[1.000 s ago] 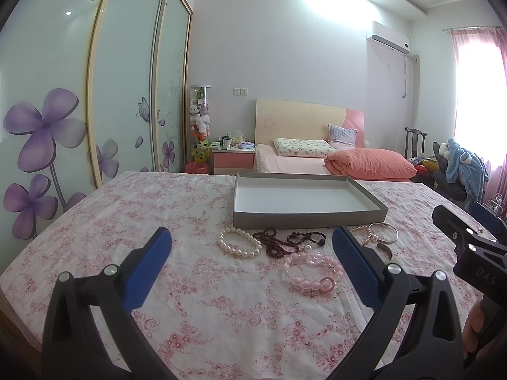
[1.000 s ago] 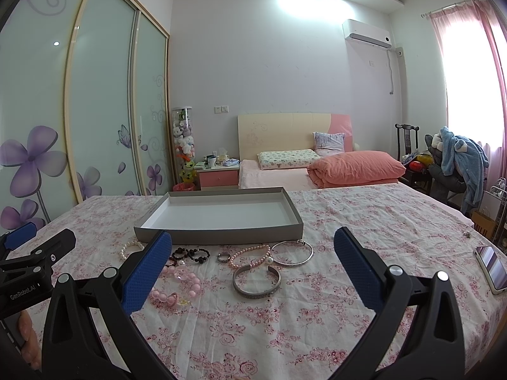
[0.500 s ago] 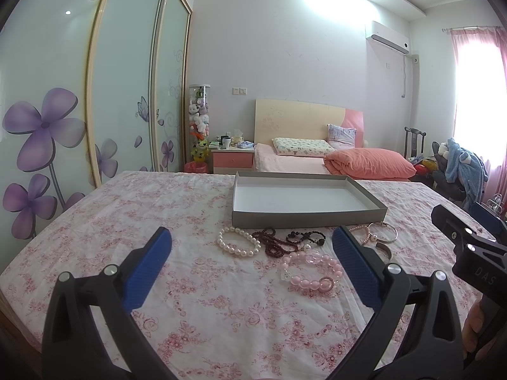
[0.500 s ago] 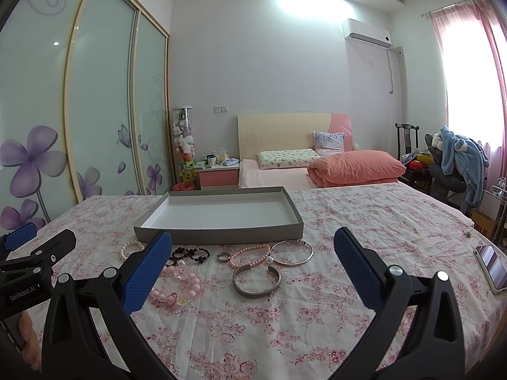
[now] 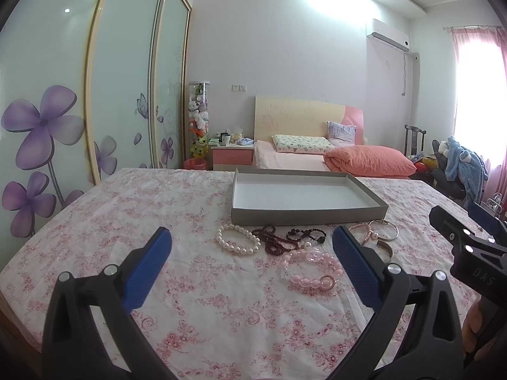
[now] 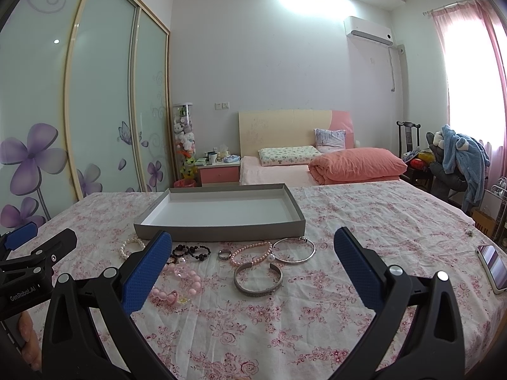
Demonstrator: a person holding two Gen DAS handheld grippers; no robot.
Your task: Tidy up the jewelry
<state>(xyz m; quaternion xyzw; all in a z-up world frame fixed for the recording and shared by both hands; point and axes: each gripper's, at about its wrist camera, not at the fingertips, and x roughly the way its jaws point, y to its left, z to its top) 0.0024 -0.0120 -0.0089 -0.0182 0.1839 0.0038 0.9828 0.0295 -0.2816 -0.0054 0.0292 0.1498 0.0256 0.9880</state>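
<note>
Nothing moved since earlier; tray (image 6: pixel 221 232) long axis crosswise; both grippers' (image 5: pixel 250 266) (image 6: pixel 252 266) fingers apart, empty.

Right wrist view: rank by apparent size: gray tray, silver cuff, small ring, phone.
1. gray tray, by far the largest
2. silver cuff and phone: look similar; phone is cut off at the distorted frame edge, so unranked
3. small ring, smallest
</note>
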